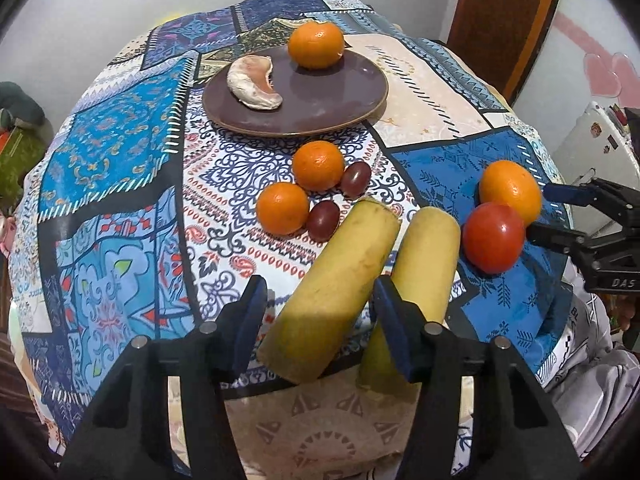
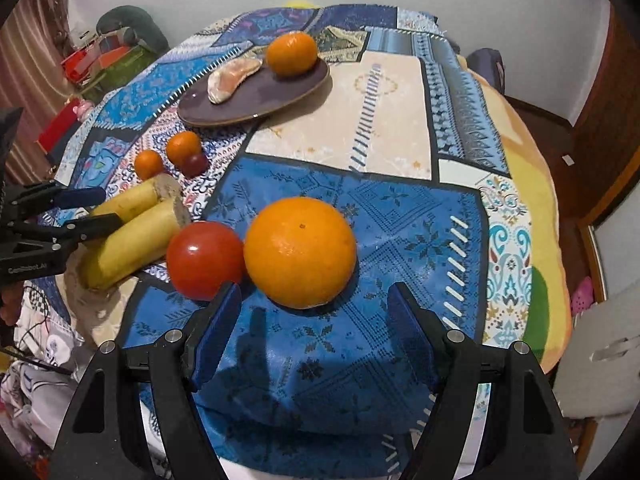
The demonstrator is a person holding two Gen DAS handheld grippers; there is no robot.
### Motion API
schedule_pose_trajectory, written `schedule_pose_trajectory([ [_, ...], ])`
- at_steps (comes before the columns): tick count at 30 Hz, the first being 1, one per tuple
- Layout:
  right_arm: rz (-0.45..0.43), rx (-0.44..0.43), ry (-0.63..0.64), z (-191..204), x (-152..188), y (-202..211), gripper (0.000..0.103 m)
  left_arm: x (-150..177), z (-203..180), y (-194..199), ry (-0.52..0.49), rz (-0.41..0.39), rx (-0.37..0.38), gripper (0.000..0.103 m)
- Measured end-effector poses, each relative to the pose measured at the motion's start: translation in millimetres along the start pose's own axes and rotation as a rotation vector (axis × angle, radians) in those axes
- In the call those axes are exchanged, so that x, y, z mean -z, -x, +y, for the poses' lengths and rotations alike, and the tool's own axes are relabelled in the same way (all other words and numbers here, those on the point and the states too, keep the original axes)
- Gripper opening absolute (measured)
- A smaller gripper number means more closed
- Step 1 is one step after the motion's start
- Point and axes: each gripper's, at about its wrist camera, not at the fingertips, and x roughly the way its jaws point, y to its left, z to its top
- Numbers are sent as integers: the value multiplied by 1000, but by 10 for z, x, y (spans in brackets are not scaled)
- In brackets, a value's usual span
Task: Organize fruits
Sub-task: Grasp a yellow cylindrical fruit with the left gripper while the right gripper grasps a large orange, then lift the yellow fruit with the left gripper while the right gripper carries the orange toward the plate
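Observation:
A brown plate (image 1: 320, 120) holds a mandarin (image 1: 316, 45) and a peeled citrus segment (image 1: 254, 82). Two mandarins (image 1: 318, 165) (image 1: 282, 208) and two dark plums (image 1: 355, 179) (image 1: 323, 220) lie in front of it. Two banana pieces (image 1: 332, 296) (image 1: 420, 276) lie near the front edge. My left gripper (image 1: 320, 312) is open, its jaws astride the left banana piece. A large orange (image 2: 300, 252) and a tomato (image 2: 204, 260) sit on the blue patch. My right gripper (image 2: 314, 320) is open just short of the orange.
A patterned cloth (image 2: 400, 100) covers the round table. The right gripper shows at the right of the left wrist view (image 1: 568, 216), the left gripper at the left of the right wrist view (image 2: 80, 212). Clutter (image 2: 104, 56) lies beyond the table's left side.

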Motion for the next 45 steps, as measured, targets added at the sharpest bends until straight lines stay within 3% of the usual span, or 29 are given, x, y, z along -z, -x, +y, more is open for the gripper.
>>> schedule_pose_trajectory([
  [9, 8, -60, -12, -57, -85, -136, 72, -112, -27, -131, -1, 20, 29, 46],
  [11, 6, -98, -26, -84, -96, -142, 62, -97, -20, -122, -1, 16, 28, 46],
  [13, 7, -130, -37, -94, -96, -144, 60, -77, 5, -103, 5, 16, 22, 45],
  [25, 1, -77, -6, -80, -56, -82, 59, 256, 317, 142, 76, 23, 0, 42],
  [36, 21, -108, -11, -108, -145, -145, 62, 111, 244, -97, 46, 68, 11, 42],
  [45, 6, -106, 5, -97, -139, -142, 60, 36, 207, -62, 41, 39, 5, 39],
])
